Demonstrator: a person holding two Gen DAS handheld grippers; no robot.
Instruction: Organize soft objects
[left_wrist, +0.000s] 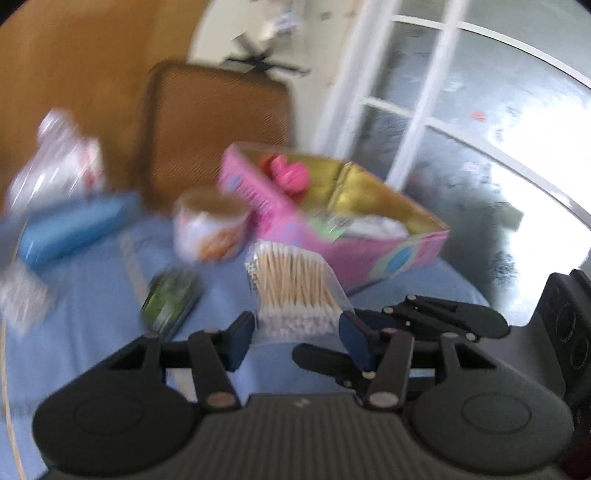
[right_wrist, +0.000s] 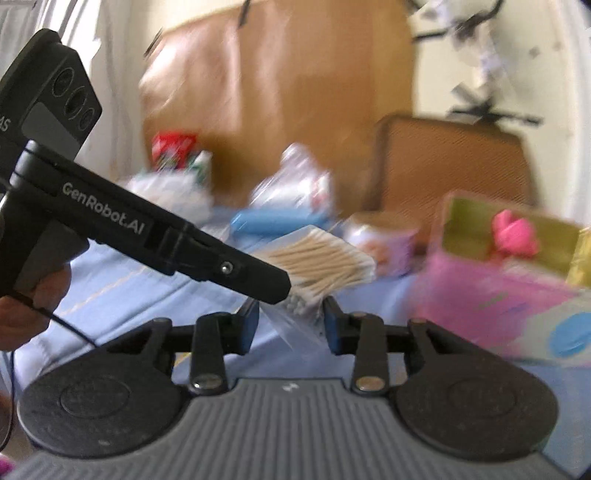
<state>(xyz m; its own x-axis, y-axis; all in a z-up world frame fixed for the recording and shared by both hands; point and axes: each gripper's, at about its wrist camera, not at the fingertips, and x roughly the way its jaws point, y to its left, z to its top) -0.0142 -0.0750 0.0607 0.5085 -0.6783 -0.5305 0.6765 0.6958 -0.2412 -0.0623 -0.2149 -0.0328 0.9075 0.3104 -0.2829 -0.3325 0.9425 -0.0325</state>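
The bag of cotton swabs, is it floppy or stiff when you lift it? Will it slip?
The bag of swabs probably feels light. Its clear plastic looks thin and crinkly, so the empty end likely flops, while the packed sticks seem to keep the middle fairly stiff. Smooth plastic may slide between the tool's pads, though the blur makes the grip hard to judge.
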